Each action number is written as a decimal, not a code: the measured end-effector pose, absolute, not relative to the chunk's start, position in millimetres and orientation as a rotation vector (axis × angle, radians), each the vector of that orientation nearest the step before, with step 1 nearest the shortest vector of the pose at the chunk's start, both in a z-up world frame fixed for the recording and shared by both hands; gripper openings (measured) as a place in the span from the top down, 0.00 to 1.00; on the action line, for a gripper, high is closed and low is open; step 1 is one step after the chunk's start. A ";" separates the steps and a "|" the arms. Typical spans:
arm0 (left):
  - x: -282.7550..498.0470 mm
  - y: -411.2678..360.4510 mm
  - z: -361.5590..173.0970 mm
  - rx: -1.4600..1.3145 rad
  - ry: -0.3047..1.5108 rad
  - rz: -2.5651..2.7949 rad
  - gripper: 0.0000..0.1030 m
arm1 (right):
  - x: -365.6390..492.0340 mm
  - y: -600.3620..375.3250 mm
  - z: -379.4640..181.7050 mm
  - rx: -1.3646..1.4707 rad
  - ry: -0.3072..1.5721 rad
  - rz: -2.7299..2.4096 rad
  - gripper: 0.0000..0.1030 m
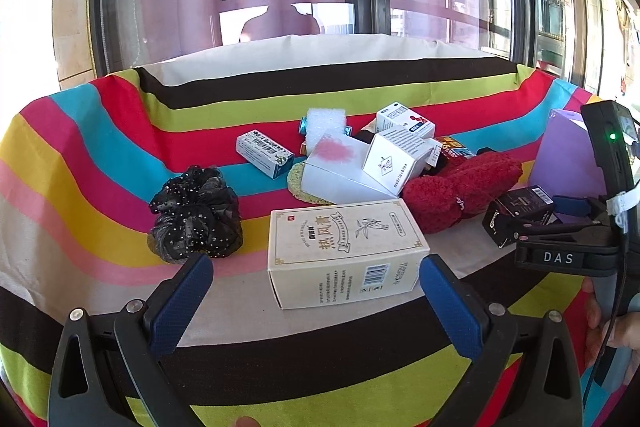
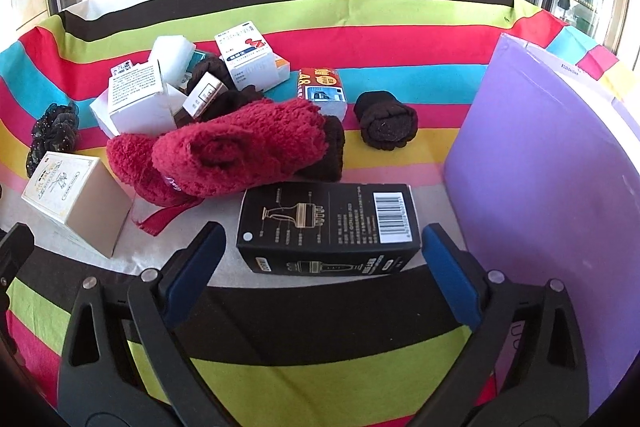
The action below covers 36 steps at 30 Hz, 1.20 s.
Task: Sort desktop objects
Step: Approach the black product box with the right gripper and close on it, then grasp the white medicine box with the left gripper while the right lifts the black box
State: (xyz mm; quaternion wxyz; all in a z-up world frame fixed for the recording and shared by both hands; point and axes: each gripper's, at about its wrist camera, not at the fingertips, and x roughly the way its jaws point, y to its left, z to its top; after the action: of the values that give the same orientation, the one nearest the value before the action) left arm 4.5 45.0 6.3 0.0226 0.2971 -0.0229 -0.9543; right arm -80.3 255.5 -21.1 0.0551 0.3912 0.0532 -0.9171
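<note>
A beige box with Chinese print (image 1: 344,251) lies on the striped cloth between the fingertips of my left gripper (image 1: 316,267). That gripper is open, with a gap on its left side. My right gripper (image 2: 322,233) is open around the near end of a black box with a barcode (image 2: 328,223); the left pad stands clear of it and the right pad is very close. The left wrist view shows the same black box (image 1: 520,215) at the right, in front of the right gripper's body. A red fluffy sock (image 2: 240,151) lies just behind it.
A tall purple container (image 2: 540,187) stands right of the black box. Behind are a pile of several white cartons (image 1: 384,155), a dark rolled sock (image 2: 386,127), a black scrunchie (image 1: 196,215) at the left and a white sponge (image 1: 326,121). A window runs behind the table.
</note>
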 end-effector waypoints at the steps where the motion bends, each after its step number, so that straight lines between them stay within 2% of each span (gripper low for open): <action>1: 3.5 46.6 6.2 0.930 -0.070 -2.957 0.00 | -81.4 255.6 -21.9 1.197 0.156 -2.779 0.11; 2: 2.4 48.3 5.9 0.936 -0.072 -2.956 0.00 | -82.3 256.3 -22.5 1.207 0.148 -2.774 0.16; 14: -21.0 68.0 2.2 0.992 -0.095 -2.856 0.00 | -80.6 256.3 -20.7 1.181 0.148 -2.787 0.16; 26: -35.3 58.3 -12.1 1.138 -0.001 -2.865 0.00 | -68.4 255.0 -9.9 1.059 0.168 -2.837 0.16; 28: -34.6 57.5 -11.4 1.124 0.007 -2.874 0.03 | -66.5 254.0 -8.6 1.043 0.177 -2.840 0.17; 36: -31.5 56.1 -8.9 1.104 -0.003 -2.829 0.04 | -59.1 255.7 -7.7 1.056 0.162 -2.794 0.17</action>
State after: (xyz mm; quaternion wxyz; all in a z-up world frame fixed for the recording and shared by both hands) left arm -31.5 56.1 -8.9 0.0521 0.3631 -0.0011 -0.9303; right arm -59.1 255.7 -7.7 0.0750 0.3521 0.0542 -0.9314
